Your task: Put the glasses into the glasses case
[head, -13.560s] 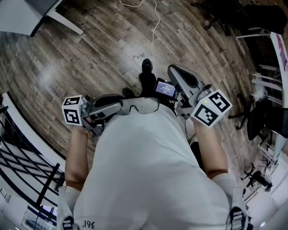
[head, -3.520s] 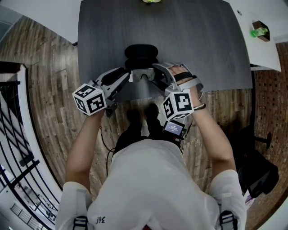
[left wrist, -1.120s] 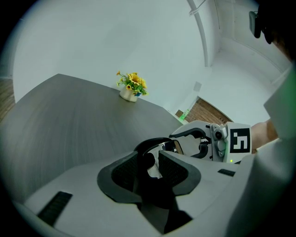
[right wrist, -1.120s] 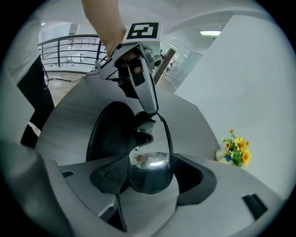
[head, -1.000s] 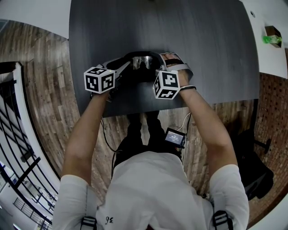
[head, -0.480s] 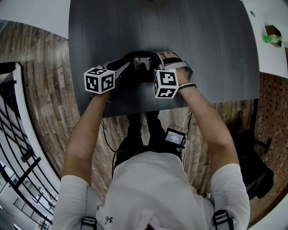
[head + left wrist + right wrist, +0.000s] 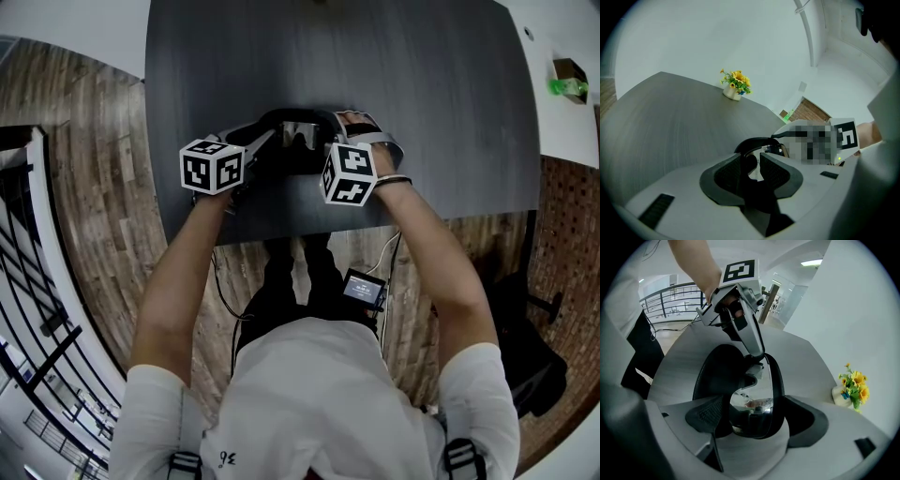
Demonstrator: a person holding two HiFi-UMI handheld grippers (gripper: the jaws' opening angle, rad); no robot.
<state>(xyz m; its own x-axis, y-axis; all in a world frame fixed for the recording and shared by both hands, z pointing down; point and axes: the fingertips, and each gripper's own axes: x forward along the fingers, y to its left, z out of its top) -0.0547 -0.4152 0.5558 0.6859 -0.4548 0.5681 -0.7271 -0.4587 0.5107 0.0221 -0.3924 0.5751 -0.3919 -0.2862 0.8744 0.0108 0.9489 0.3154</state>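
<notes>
You're steadying the glasses [image 7: 300,136] in the case [image 7: 712,376] with the left claw [image 7: 754,161], just tightening on one end, while the right claw's [image 7: 752,404] just been opening wide around them to let go.

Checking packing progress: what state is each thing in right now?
Glasses case: open.
Glasses: in the case, one end gripped.
Left hand-held gripper: jaws just closing, shut on the glasses.
Right hand-held gripper: jaws just opening, apart around the glasses, not pressing.
Flower vase: upright on the table.
</notes>
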